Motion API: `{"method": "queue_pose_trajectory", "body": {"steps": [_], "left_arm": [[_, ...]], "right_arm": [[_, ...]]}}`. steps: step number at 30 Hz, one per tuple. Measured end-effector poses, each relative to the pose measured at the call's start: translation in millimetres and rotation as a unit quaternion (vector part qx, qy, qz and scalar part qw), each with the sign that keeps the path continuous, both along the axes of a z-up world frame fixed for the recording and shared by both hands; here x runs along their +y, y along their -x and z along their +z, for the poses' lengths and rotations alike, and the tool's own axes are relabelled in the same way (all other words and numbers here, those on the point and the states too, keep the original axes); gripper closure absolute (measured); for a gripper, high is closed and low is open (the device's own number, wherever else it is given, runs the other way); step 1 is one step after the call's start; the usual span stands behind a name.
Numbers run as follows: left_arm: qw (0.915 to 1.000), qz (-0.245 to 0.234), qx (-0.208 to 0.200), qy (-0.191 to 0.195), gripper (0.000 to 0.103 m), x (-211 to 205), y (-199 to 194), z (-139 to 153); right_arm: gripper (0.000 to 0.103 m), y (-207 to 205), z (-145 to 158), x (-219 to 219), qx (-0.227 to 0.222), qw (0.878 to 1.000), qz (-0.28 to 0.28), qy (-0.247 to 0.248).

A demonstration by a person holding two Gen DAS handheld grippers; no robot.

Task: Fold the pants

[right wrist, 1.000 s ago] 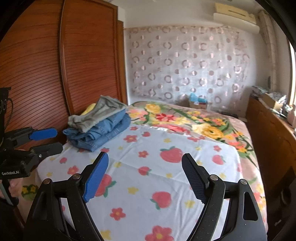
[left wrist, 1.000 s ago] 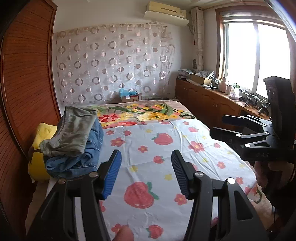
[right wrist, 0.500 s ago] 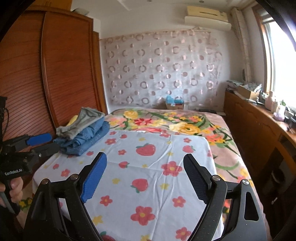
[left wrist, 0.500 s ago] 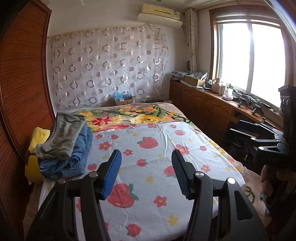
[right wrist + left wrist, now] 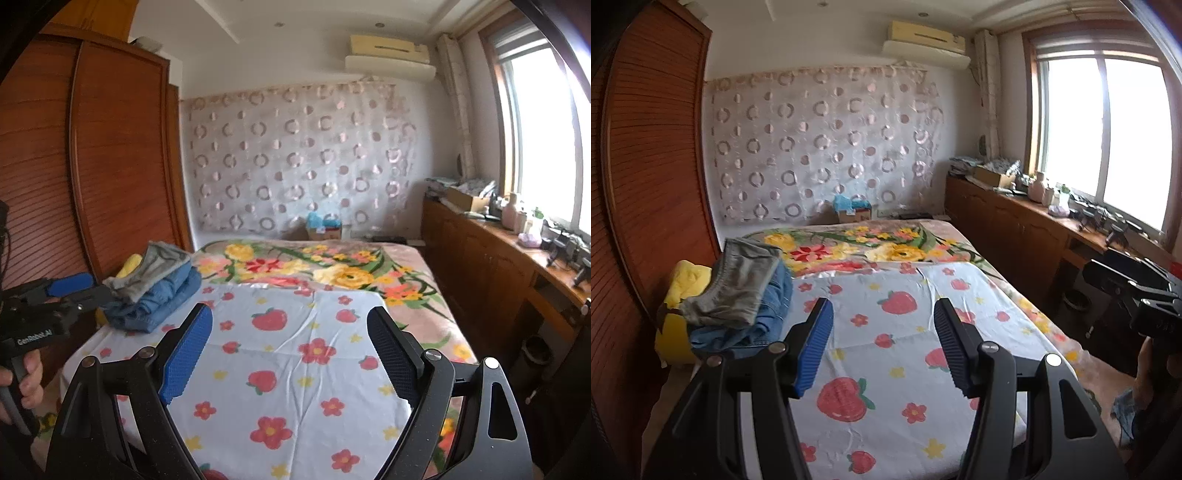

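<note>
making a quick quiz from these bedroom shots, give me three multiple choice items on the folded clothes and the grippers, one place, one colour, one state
1. Where is the stack of folded pants?
A. at the bed's left edge by the wardrobe
B. on the window counter
C. on the floor

2. What colour is the top garment of the stack?
A. red
B. grey-green
C. black

3. What is between the fingers of the left hand-held gripper?
A. blue jeans
B. a pillow
C. nothing

Answers: 1 A, the stack lies beside the wooden wardrobe; 2 B, grey-green cloth lies over the blue jeans; 3 C, only the strawberry sheet shows beyond the gap.
</note>
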State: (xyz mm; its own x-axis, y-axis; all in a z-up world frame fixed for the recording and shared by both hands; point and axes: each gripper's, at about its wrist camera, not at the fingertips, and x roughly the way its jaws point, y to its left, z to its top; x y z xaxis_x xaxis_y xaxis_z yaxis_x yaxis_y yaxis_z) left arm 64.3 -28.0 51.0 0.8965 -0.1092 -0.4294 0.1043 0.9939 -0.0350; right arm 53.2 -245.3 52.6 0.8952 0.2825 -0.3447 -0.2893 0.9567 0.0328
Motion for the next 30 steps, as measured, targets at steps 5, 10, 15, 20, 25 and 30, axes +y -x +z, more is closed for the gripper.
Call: {"method": "queue_pose_trajectory", "body": {"steps": [5, 10, 15, 20, 25, 30], "left_arm": [[0.9998, 0.016, -0.009, -0.003, 0.047, 6.8, 7.1, 3.6], [0.9998, 0.02, -0.006, -0.002, 0.046, 9.5, 9.5, 1.4], [0.9997, 0.024, -0.009, -0.002, 0.046, 9.8, 10.6, 0.7], [0.9996, 0.025, -0.009, -0.003, 0.046, 10.2, 10.8, 0.4], [0.9996, 0.026, -0.01, -0.003, 0.046, 11.0, 12.3, -0.8], [0.9996, 0.025, -0.009, -0.005, 0.046, 11.2, 14.0, -2.4]], "right_arm": [[0.015, 4.4, 1.5, 3.1, -0.01, 1.0, -0.003, 0.001], [0.015, 2.1, -1.7, 5.0, -0.006, 1.0, 0.001, -0.008], [0.015, 2.7, -1.9, 7.6, -0.008, 1.0, 0.003, -0.004], [0.015, 3.9, -2.2, 8.6, -0.009, 1.0, 0.002, -0.005], [0.015, 3.9, -2.5, 8.3, -0.009, 1.0, 0.002, -0.003], [0.015, 4.8, -2.5, 8.9, -0.01, 1.0, 0.002, -0.004]]}}
